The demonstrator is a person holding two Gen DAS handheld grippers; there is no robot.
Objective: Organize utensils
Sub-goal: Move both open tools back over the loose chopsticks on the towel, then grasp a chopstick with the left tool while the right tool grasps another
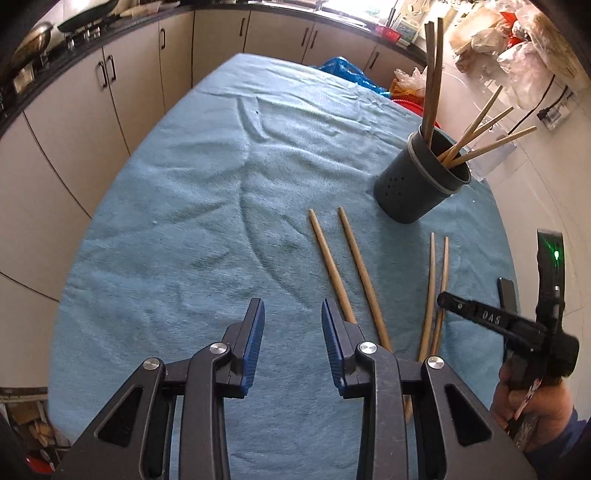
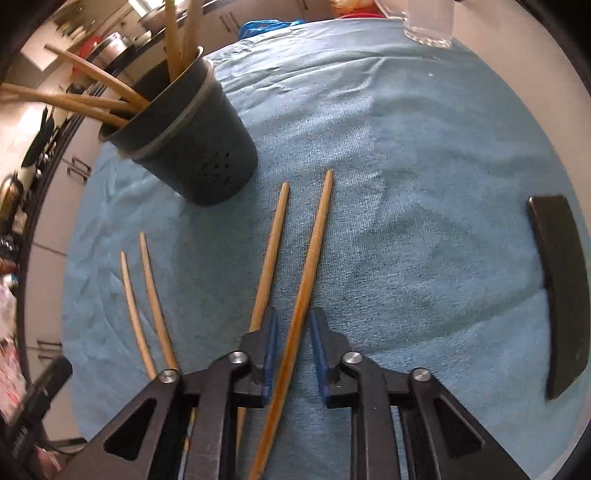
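One chopstick [image 2: 295,314] lies lengthwise between the right tongs [image 2: 291,354], unclenched around it; left tongs [image 1: 291,347] gape empty.

"DAS" in pale letters on black bar of right gripper [image 1: 480,314].

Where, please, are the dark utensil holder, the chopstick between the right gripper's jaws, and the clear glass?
dark utensil holder [image 2: 207,147]: right wrist view, on its outer wall.
chopstick [image 2: 314,240]: right wrist view, mid-shaft, ahead of the jaws.
clear glass [image 2: 428,26]: right wrist view, on its side wall.
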